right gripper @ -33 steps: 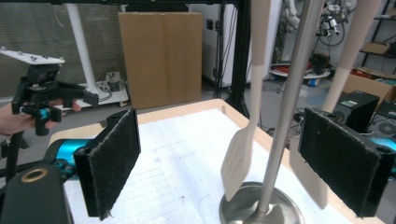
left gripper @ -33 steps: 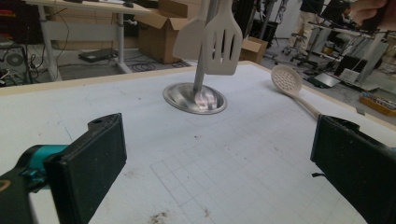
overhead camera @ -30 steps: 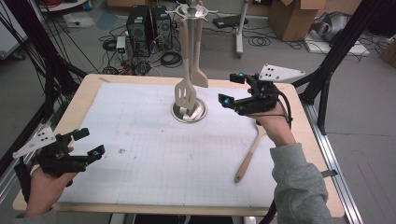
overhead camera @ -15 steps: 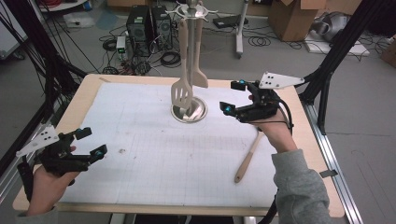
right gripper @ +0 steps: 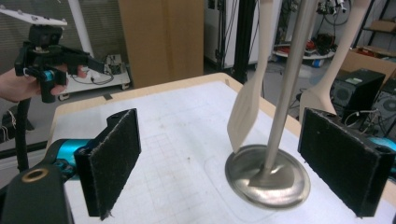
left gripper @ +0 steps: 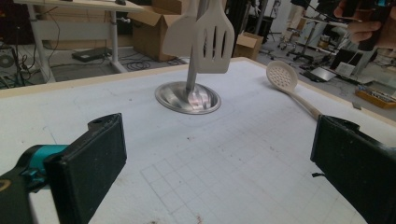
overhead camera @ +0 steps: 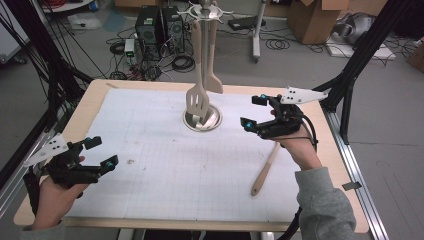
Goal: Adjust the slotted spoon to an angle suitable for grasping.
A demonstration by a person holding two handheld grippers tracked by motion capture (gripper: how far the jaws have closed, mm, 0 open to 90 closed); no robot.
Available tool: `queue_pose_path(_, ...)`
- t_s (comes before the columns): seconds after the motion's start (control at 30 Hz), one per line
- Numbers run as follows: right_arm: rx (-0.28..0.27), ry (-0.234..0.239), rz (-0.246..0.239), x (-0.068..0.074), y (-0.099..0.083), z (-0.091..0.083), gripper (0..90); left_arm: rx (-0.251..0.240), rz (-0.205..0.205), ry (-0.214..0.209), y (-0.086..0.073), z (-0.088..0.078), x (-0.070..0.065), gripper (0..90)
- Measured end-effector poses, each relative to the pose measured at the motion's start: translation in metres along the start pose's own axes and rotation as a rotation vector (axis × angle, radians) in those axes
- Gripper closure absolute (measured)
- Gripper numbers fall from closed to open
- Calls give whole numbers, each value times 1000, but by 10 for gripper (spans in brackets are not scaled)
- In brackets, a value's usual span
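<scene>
The stand [overhead camera: 202, 119] with its hanging spatulas [overhead camera: 198, 101] blocks the worktop's [overhead camera: 150, 165] far middle. My side lies open, except for the spoon [overhead camera: 265, 170] on the right.

Even, bright indoor light; soft shadows, near jaws slightly blurred.

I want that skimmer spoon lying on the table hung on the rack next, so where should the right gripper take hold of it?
Probably mid-handle. The skimmer spoon lies flat beside the right gripper, its perforated bowl toward the rack. The handle is thin and straight, so come from above with the open jaws across it; the bowl looks too wide and flat to pinch.
</scene>
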State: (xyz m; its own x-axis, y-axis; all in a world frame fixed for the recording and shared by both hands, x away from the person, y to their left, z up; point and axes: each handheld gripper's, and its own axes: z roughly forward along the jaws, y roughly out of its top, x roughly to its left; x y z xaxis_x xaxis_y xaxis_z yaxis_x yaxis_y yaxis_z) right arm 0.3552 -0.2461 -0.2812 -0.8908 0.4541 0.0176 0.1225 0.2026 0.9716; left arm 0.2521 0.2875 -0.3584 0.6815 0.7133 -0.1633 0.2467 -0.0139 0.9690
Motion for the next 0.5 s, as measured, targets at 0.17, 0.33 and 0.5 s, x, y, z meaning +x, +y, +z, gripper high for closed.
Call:
queue_pose_path(0.17,15,-10,7,-1,-11,-6,129,3,7,-7,1,3,-2,39)
queue_pose_path(0.33,44,-11,13,-2,-24,-12,147,7,7,-11,1,7,-3,39)
queue_pose_path(0.5,71,-11,18,-3,-39,-18,169,16,3,-19,-1,11,-3,39)
